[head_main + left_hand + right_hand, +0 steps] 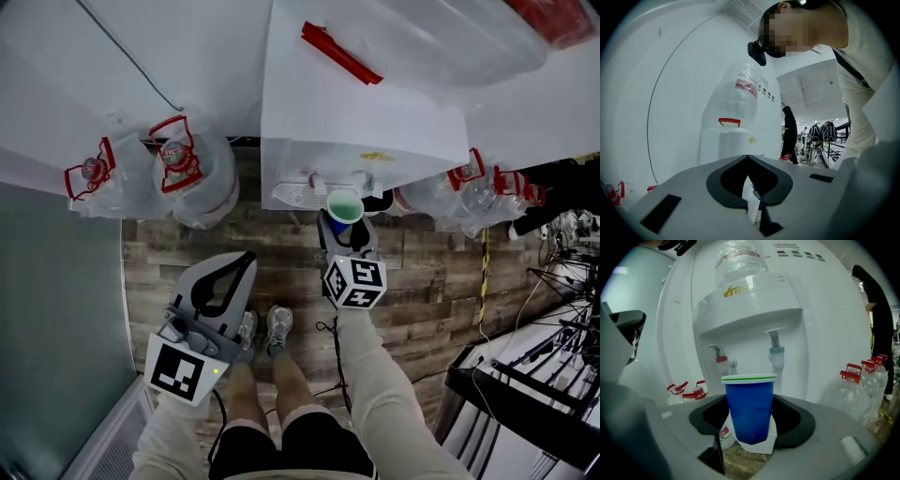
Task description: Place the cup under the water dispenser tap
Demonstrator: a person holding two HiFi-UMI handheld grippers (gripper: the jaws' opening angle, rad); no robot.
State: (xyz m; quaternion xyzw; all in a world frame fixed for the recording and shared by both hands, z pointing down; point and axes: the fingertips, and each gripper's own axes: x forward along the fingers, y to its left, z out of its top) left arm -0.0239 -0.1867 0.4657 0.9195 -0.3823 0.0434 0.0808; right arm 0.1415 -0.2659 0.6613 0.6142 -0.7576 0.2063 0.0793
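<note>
**Fig.** Approach to the water dispenser (pixel 361 112), head view w/ both gripper views.

**Step in hand (judged):** carry-in. The cup (pixel 750 408) is clamped in the right hand-held gripper (pixel 750 430), jaws set wide, one against each side of the cup wall. It sits in front of the dispenser's recess, not yet under either outlet. In the right gripper view its rim lies below and between the red tap (pixel 721 359) and the blue tap (pixel 776 351), nearer the blue. From the head view it is just off the drip tray (pixel 295 194), well above the wooden floor (pixel 431 281).

**Left hand-held gripper** (pixel 242 264): clenched, tips meeting, nothing betw. them; held low and to the side, well apart from the cup.

**Orientation:** cup upright, mouth up, green-lined rim on top, body tapering to the base. Long axis approx. vertical and across the jaws' line of reach.

**Next move (judged):** bring the cup fwd into the recess, centre the mouth under one tap, set the base flat on the tray, then release. Keep the axis vertical; the thin wall may buckle if squeezed harder.

**Also shown:** spare bottles (pixel 192 173) either side of the dispenser.
</note>
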